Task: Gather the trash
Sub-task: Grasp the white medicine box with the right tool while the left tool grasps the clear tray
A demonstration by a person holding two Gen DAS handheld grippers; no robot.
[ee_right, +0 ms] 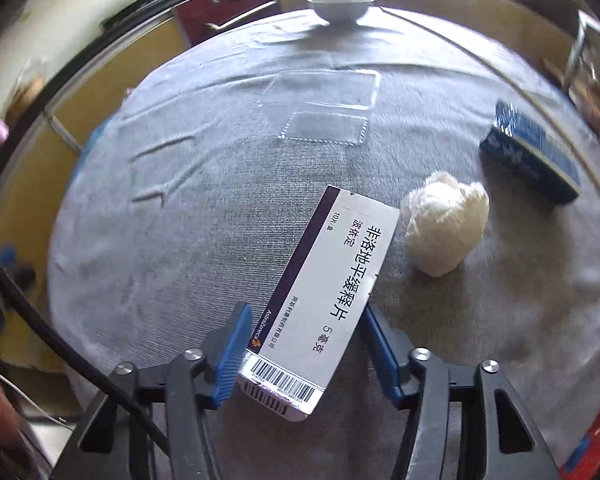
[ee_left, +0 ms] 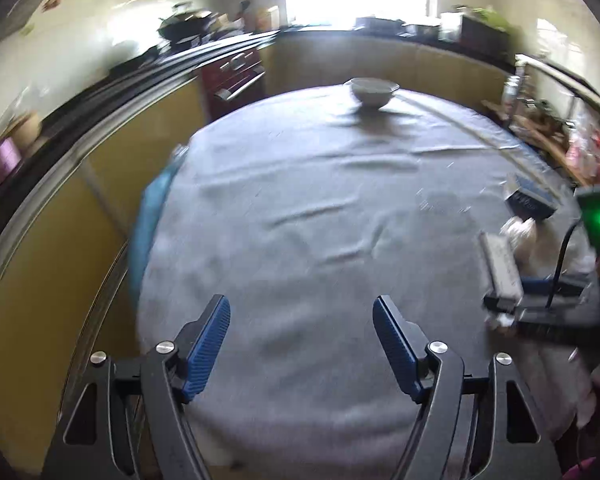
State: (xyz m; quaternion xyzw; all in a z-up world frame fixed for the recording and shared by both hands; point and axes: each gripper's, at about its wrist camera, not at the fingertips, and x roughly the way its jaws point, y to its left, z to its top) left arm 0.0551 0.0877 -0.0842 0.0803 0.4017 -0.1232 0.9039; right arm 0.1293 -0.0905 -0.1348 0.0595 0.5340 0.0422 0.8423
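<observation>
a round table covered in a wrinkled grey cloth [ee_right: 188, 264] carried everything. at its far edge stood a white ceramic bowl [ee_right: 338, 7]. nearer, toward the middle, lay a clear, flat plastic tray [ee_right: 328, 104], almost lost against the cloth. a dark blue cardboard box [ee_right: 534, 160] lay at the far right. a crumpled white tissue ball [ee_right: 444, 222] sat nearer than it. just left of the ball was a white and purple medicine carton [ee_right: 324, 292], whether it rested on the cloth could not be told.
</observation>
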